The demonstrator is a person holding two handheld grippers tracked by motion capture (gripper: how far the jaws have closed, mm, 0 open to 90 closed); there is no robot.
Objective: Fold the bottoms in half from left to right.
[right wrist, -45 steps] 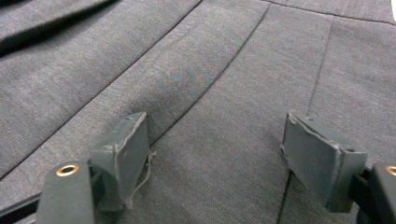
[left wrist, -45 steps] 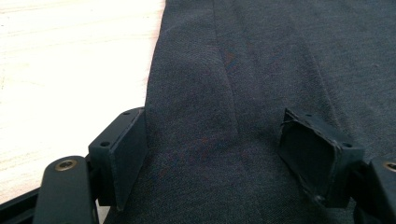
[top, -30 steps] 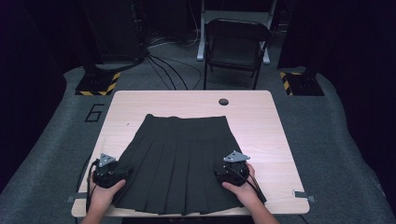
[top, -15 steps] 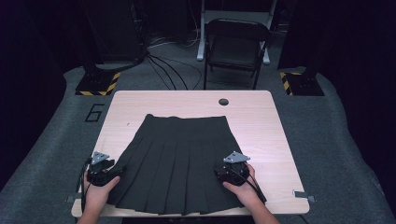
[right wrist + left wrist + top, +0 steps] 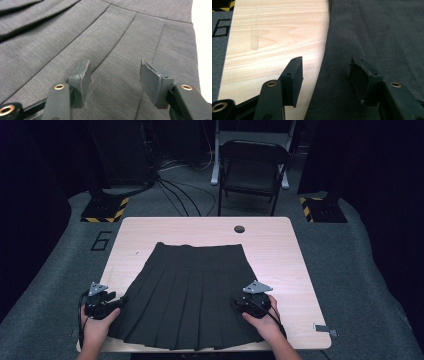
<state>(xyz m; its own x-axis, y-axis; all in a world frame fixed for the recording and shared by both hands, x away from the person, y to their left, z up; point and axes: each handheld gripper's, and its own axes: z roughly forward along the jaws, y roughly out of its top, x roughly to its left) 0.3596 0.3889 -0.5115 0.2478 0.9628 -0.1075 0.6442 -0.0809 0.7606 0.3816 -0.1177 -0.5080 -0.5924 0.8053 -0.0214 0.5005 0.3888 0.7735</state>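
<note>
A black pleated skirt (image 5: 190, 292) lies flat on the wooden table (image 5: 290, 255), waistband far, hem near. My left gripper (image 5: 116, 301) is at the skirt's left edge near the hem. In the left gripper view, that gripper (image 5: 327, 65) straddles the skirt's edge (image 5: 372, 37), with one jaw over bare wood (image 5: 274, 42). My right gripper (image 5: 246, 303) rests over the skirt's right side. Its jaws (image 5: 113, 65) stand over the pleats (image 5: 75, 32). Both grippers' jaws have just been closing, with fabric lying beneath the gap and the pads apart from it.
A round cable hole (image 5: 239, 228) sits near the table's far edge. A black folding chair (image 5: 252, 167) stands behind the table. The grey floor mat carries a "6" (image 5: 101, 240) at the left. A small tape strip (image 5: 324, 327) marks the table's near right corner.
My left gripper has shifted a little to the left, out to the skirt's edge. The right gripper has stayed in place. The skirt has not moved.
</note>
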